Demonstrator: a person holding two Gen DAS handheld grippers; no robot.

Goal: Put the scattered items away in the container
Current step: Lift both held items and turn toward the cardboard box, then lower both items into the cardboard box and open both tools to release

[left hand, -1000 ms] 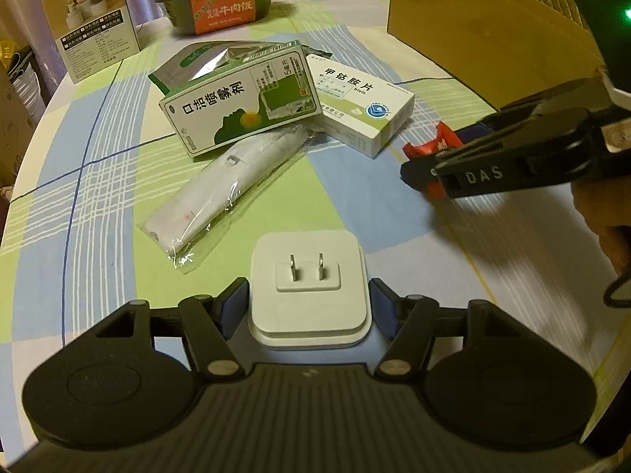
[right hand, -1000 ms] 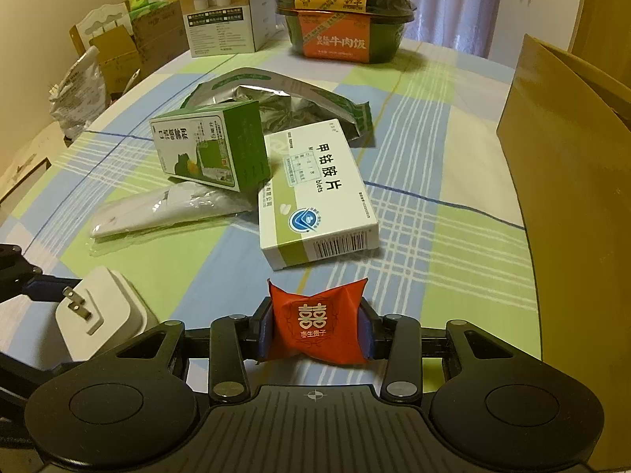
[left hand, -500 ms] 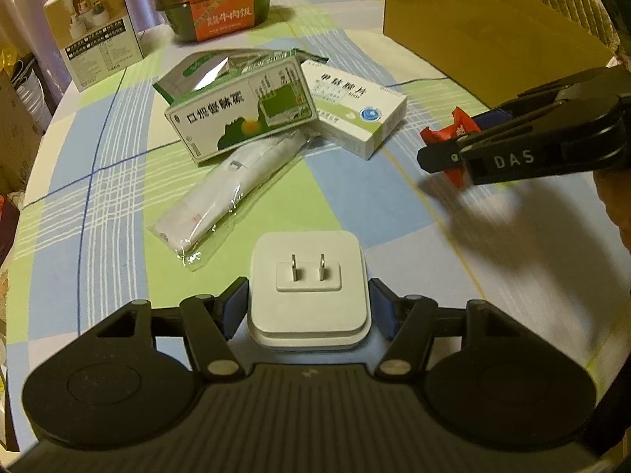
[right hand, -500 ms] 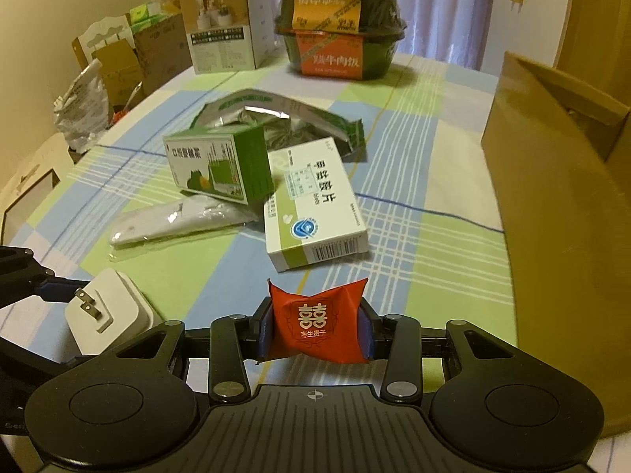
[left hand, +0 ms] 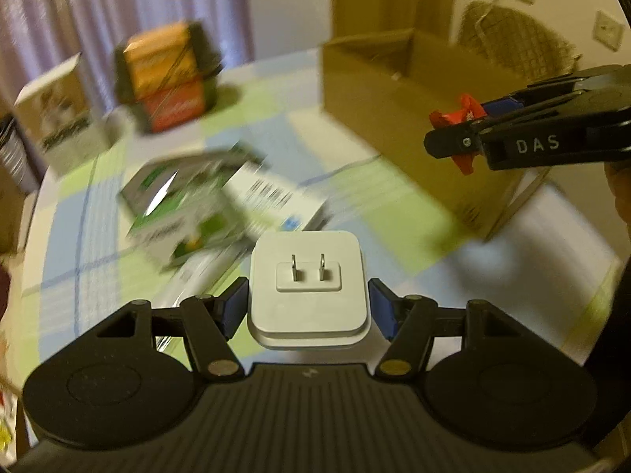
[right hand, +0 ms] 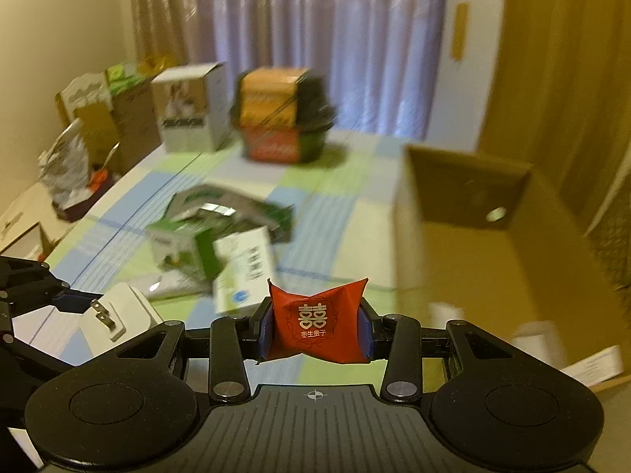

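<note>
Red packet [right hand: 317,325] pinched in right hand-held gripper [right hand: 315,327], raised beside cardboard box [right hand: 465,244]

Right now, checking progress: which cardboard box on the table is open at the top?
The brown box beside the right gripper; the two packs lie closed, mid-table.

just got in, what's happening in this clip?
A person is tidying a table with two hand-held grippers. The left hand-held gripper is shut on a white plug adapter, the right hand-held gripper on a red packet. Both are lifted and near the open cardboard box. Medicine boxes and a foil pouch lie on the table.
</note>
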